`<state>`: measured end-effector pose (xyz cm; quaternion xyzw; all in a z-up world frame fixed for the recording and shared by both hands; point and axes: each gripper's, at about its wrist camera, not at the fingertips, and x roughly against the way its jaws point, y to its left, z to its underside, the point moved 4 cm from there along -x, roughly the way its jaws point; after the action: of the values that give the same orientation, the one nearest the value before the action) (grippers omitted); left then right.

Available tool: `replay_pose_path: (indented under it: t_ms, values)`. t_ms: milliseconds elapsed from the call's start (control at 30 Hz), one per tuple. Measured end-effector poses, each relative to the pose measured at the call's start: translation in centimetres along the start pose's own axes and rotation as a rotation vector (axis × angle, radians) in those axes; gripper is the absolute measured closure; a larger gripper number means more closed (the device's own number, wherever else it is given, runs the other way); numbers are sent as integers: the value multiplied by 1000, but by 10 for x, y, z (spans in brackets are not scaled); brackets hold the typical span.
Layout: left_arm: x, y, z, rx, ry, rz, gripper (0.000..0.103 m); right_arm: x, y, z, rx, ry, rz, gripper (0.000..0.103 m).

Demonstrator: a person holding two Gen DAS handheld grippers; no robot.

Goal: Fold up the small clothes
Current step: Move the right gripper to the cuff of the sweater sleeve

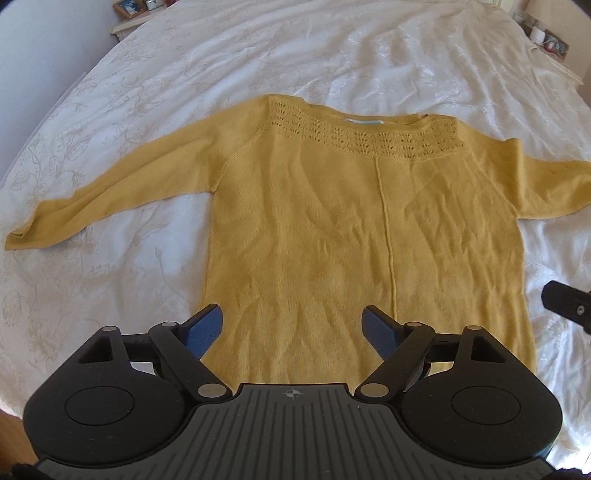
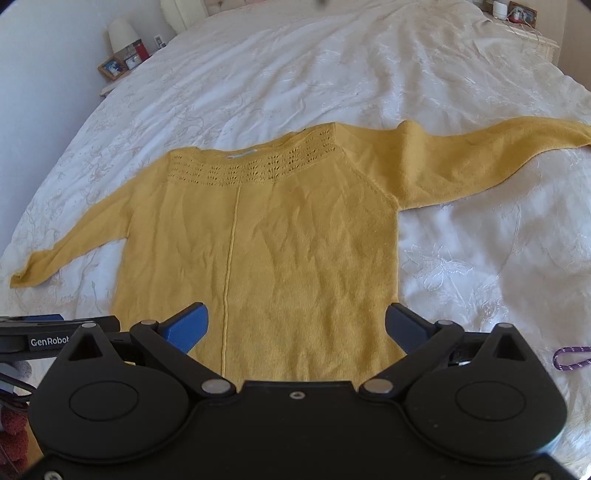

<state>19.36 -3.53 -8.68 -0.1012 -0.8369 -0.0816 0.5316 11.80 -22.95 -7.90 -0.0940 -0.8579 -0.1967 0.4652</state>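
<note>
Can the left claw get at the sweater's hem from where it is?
Probably yes. The left claw stands open just above the yellow sweater, which lies flat on the white bedspread. Nothing lies between its fingers and the cloth near the hem.

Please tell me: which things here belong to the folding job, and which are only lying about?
For the job:
- mustard-yellow knitted sweater, spread flat
- left gripper, open
- right gripper, open
- white embroidered bedspread under it

Lying about:
- purple cord loop
- wooden photo frame
- white lamp
</note>
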Motion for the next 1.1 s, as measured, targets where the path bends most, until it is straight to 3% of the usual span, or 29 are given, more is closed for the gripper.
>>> replay_pose_path:
  t_ms: [167,400,500,600,733,900,1100]
  values:
    - [-15,-4,-19,-16,26,4,35,-2,-46,-38,-1,-49,110,14]
    - [-12,-20,-38,-2,-9,-22,48,5,-137,-108,-33,-112,230,22]
    - [-5,-29,-44,27,-39,-40,48,6,-182,-139,-74,-101,249,31]
    - [1,-35,-47,96,-78,13,48,6,-227,-166,-112,-102,301,33]
    - [-1,-45,-50,145,-60,8,48,4,-288,-192,-163,-84,360,40]
    - [-4,-58,-49,161,-35,-9,48,-11,-341,-202,-192,-28,387,42]
    - [-2,-68,-47,173,-18,-46,48,-38,-381,-200,-282,33,289,42]
